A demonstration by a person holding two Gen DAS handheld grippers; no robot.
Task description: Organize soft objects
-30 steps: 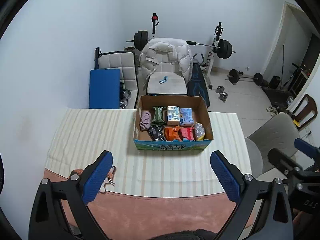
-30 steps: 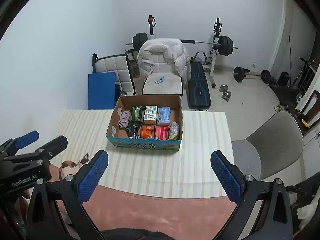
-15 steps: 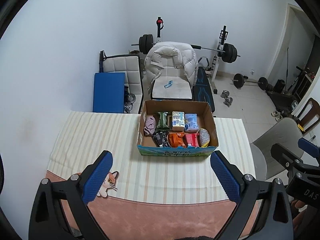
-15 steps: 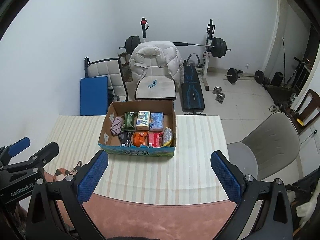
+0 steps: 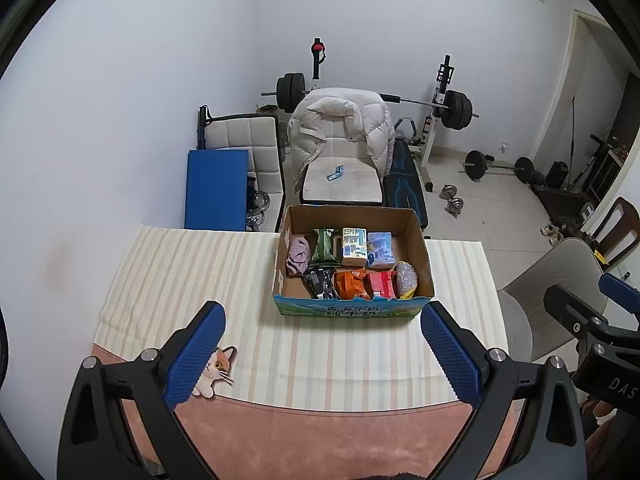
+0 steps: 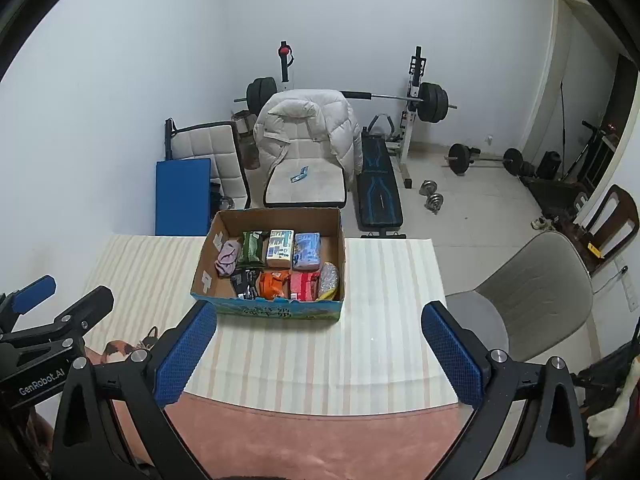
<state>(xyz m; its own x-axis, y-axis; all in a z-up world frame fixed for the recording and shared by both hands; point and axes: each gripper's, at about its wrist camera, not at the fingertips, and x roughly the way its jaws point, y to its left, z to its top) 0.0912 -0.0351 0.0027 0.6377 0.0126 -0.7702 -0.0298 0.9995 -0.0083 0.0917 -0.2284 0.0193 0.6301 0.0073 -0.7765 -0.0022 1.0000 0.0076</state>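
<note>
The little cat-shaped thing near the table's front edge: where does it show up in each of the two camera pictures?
Left wrist view: the cat figure lies at lower left, beside the left gripper's left fingertip, its face showing.
Right wrist view: the cat figure sits at lower left, mostly hidden behind the right gripper's left finger.
Shared landmark: the cardboard box on the striped cloth.

The left tool (image 5: pixel 322 354) has matt black plastic arms, metal screws and blue pads (image 5: pixel 196 354) with rough knurled texture. Ahead of it, the box (image 5: pixel 352 310) is brown matt cardboard with glossy printed front. The striped cloth (image 5: pixel 180 276) under it is soft and matt; the packets (image 5: pixel 354 284) inside look shiny plastic.
</note>
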